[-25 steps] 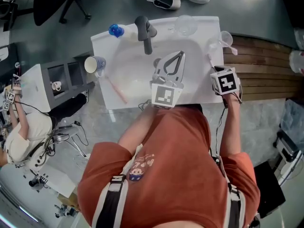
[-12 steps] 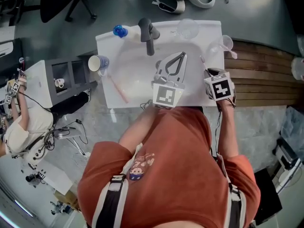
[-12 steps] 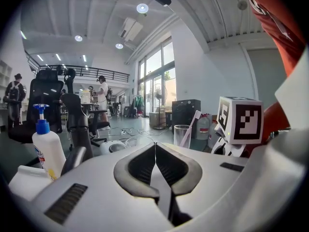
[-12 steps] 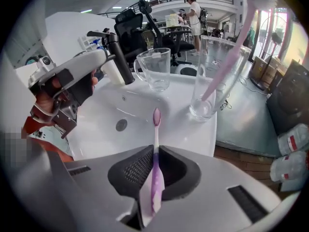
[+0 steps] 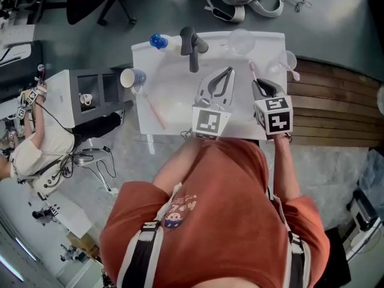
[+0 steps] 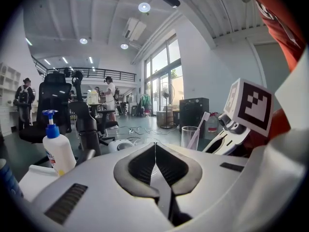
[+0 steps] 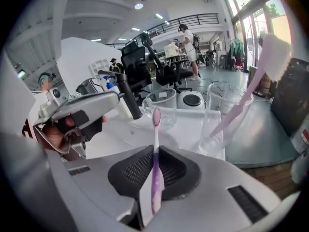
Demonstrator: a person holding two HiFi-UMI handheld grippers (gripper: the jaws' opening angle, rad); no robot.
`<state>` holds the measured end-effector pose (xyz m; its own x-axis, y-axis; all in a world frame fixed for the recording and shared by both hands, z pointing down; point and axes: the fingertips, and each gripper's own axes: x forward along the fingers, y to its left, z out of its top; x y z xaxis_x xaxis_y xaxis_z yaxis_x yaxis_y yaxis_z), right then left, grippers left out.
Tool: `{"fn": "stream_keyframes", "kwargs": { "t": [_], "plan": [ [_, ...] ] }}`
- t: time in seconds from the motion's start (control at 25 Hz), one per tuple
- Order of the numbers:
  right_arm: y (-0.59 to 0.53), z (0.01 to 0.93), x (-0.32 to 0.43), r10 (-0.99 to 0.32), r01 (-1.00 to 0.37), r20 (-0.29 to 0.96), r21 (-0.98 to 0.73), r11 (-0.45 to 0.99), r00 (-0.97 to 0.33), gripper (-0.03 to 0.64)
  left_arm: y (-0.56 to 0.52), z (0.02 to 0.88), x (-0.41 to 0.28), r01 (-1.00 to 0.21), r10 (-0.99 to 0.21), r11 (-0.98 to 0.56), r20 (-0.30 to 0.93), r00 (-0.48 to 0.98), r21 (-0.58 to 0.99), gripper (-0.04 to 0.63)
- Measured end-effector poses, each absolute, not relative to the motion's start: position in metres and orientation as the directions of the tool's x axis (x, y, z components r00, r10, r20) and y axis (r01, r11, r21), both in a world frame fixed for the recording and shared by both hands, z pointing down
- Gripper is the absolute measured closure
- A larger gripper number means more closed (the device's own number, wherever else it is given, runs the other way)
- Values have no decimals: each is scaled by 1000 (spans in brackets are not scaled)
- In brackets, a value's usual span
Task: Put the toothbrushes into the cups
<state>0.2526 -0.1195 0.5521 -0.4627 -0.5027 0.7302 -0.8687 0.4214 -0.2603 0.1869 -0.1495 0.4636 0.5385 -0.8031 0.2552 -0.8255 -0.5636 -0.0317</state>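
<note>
My right gripper (image 7: 155, 152) is shut on a purple toothbrush (image 7: 155, 129) that stands bristles up between the pads. In the head view that right gripper (image 5: 259, 86) hangs over the sink's right side, below an empty clear cup (image 5: 241, 41). A second clear cup (image 5: 287, 60) at the right corner holds a pink toothbrush (image 7: 241, 98). Another pink toothbrush (image 5: 155, 110) lies on the sink's left part, near a blue and white cup (image 5: 133, 78). My left gripper (image 5: 227, 72) is shut and holds nothing, over the basin's middle.
The white sink (image 5: 174, 95) carries a dark faucet (image 5: 192, 44) and a blue-capped soap bottle (image 5: 159, 41) at the back. A wooden slatted surface (image 5: 336, 101) adjoins on the right. A grey shelf unit (image 5: 90, 89) stands to the left.
My right gripper has lifted with the purple toothbrush and shifted left, away from the corner cup. The left gripper has stayed over the basin.
</note>
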Motion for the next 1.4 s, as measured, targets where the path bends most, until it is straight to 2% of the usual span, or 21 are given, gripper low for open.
{"fn": "stream_keyframes", "kwargs": {
  "t": [0.24,0.68,1.12,1.4],
  "plan": [
    [-139,525,249,-606,-859,621,-259,441,-498,574,-152,461,178,-853,-832,-519,255,492,-47,575],
    [-165,469,234,-693,-839,482,-218,498,-537,574,-168,444,167,-881,-865,-472,208,457,-26,575],
    [-201,394,223,-841,-842,105,-178,509,-530,574,-187,445,157,-888,-875,-459,165,455,16,575],
    [-216,376,220,-855,-837,-36,-189,514,-517,574,-185,446,158,-877,-866,-480,157,474,6,575]
  ]
}}
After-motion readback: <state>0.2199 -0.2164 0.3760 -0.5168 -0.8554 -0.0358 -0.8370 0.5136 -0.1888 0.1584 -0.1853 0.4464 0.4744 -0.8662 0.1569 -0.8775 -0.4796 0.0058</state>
